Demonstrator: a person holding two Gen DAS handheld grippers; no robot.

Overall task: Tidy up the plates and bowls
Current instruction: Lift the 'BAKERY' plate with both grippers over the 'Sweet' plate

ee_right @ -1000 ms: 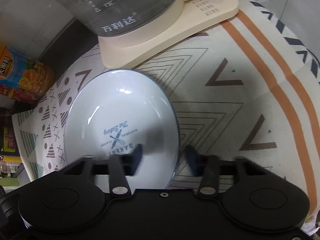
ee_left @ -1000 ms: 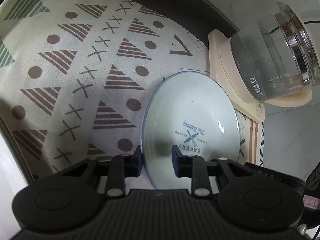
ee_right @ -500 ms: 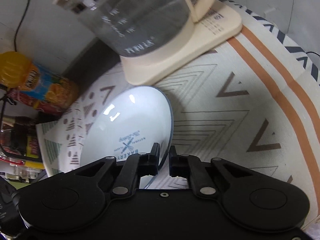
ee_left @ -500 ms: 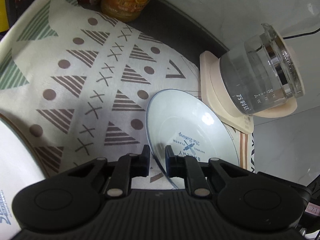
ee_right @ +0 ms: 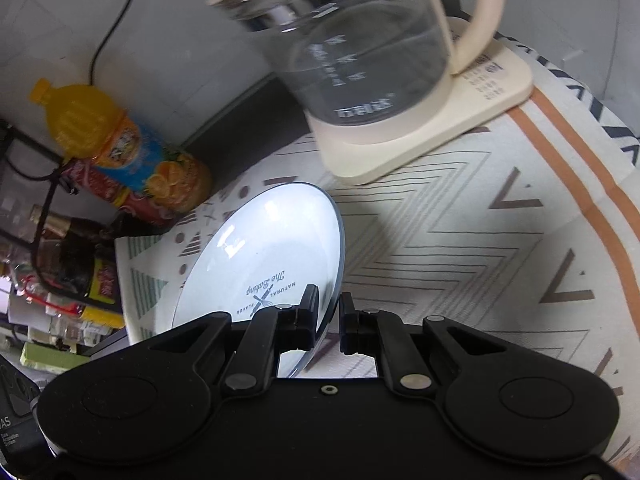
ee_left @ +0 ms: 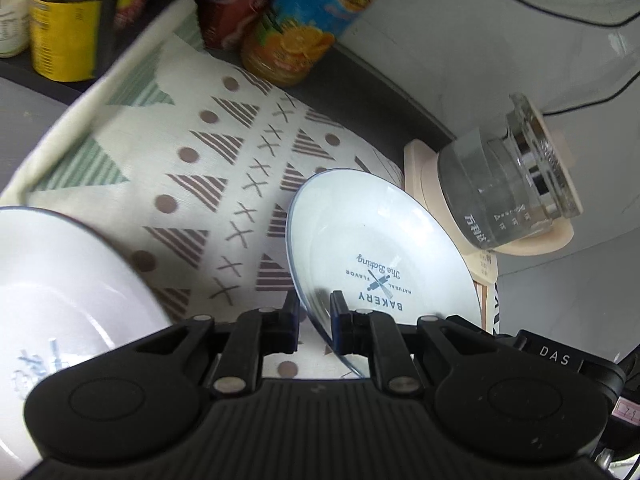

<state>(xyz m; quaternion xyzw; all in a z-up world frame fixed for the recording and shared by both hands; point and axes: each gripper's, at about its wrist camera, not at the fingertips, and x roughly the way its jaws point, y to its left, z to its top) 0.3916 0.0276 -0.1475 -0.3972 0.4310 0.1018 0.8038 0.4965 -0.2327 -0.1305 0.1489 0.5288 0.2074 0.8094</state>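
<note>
A white plate [ee_left: 372,248] with a thin blue rim and a "BAKERY" print is lifted above the patterned cloth. My left gripper [ee_left: 315,320] is shut on its near left rim. My right gripper [ee_right: 329,318] is shut on the opposite rim of the same plate [ee_right: 264,256], which tilts up between both grippers. A second white dish [ee_left: 60,288] with a blue rim and print lies at the lower left of the left wrist view.
A glass kettle [ee_left: 508,200] on a cream base [ee_right: 424,136] stands close behind the plate. An orange juice bottle [ee_right: 120,148], cans [ee_left: 64,28] and jars crowd the back left by the wall. The patterned cloth [ee_right: 460,248] covers the counter.
Both grippers have closed on the plate's rim and lifted it off the cloth. The views have pulled back and up, so the second dish and bottles now show.
</note>
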